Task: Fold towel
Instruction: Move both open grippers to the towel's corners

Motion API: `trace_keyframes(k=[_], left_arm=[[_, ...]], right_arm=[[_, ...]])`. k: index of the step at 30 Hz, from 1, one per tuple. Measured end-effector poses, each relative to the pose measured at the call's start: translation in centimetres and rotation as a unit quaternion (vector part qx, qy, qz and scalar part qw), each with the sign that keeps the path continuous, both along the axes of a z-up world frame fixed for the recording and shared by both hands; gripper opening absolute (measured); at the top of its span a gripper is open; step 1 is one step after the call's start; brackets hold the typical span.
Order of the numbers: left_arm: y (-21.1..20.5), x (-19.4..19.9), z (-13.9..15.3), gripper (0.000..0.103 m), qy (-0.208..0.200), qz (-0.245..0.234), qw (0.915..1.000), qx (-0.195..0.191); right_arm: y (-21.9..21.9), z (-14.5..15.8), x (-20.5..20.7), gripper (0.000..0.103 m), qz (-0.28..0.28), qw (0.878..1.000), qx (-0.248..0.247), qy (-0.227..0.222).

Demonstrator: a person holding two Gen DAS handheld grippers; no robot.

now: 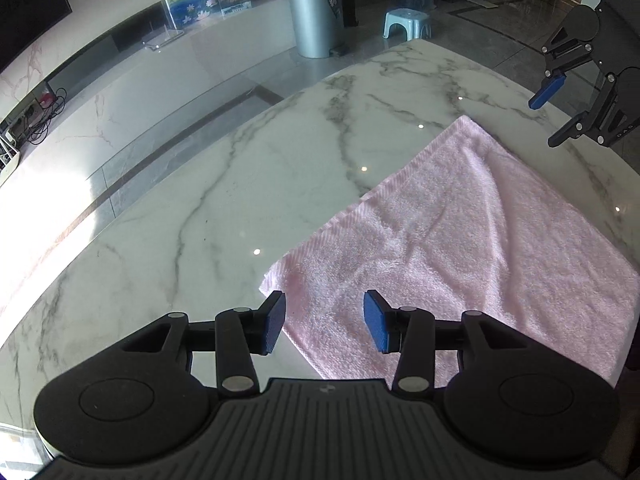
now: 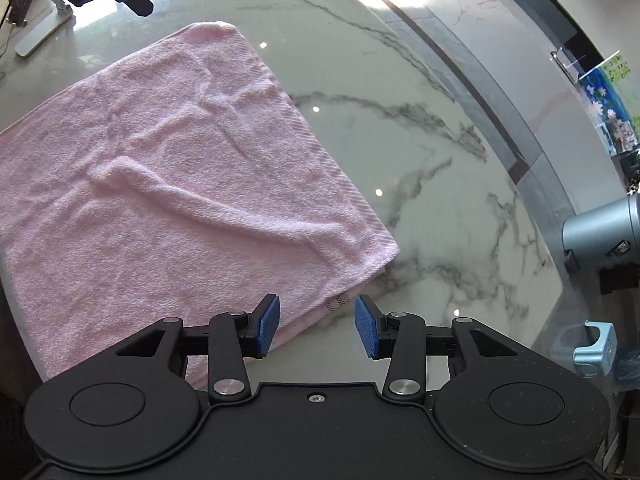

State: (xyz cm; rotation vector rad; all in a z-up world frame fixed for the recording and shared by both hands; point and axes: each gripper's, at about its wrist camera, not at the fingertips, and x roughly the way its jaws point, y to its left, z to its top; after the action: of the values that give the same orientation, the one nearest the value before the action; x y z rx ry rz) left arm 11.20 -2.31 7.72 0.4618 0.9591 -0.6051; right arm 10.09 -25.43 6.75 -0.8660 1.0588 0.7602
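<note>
A pink towel [image 1: 460, 232] lies folded flat on the white marble table [image 1: 200, 200], with soft wrinkles across its top. My left gripper [image 1: 325, 322] hovers above the towel's near left corner, open, nothing between its blue pads. The right wrist view shows the same towel [image 2: 172, 184] with its doubled edge along the right side. Over that towel's near right corner my right gripper [image 2: 316, 327] is open and holds nothing. The right gripper [image 1: 560, 116] also appears at the upper right of the left wrist view, above the towel's far side.
Beyond the table [image 2: 440, 160] is a glossy tiled floor with a grey metal bin [image 1: 316, 16], a light blue stool [image 1: 406, 22] and a low white cabinet bearing an acrylic sign [image 1: 200, 4]. Cables lie at the far left.
</note>
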Motion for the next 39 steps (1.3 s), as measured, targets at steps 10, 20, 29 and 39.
trace_keyframes(k=[10, 20, 29, 39], left_arm=[[-2.6, -12.5, -0.3, 0.051, -0.012, -0.063, 0.9977, -0.022], [-3.2, -19.7, -4.7, 0.052, -0.015, -0.169, 0.9838, 0.059], [-2.3, -21.0, -7.0, 0.052, -0.001, -0.201, 0.9778, 0.059], [-2.4, -19.7, -7.9, 0.051, 0.043, -0.2, 0.9759, 0.074]], right_arm=[[1.3, 0.5, -11.6, 0.042, 0.029, 0.997, 0.064, -0.032], [0.9, -4.7, -19.0, 0.042, 0.09, 0.995, 0.039, -0.011], [0.7, -6.8, -20.1, 0.042, 0.125, 0.992, 0.005, 0.006], [0.4, -7.7, -19.8, 0.042, 0.123, 0.992, 0.002, 0.021]])
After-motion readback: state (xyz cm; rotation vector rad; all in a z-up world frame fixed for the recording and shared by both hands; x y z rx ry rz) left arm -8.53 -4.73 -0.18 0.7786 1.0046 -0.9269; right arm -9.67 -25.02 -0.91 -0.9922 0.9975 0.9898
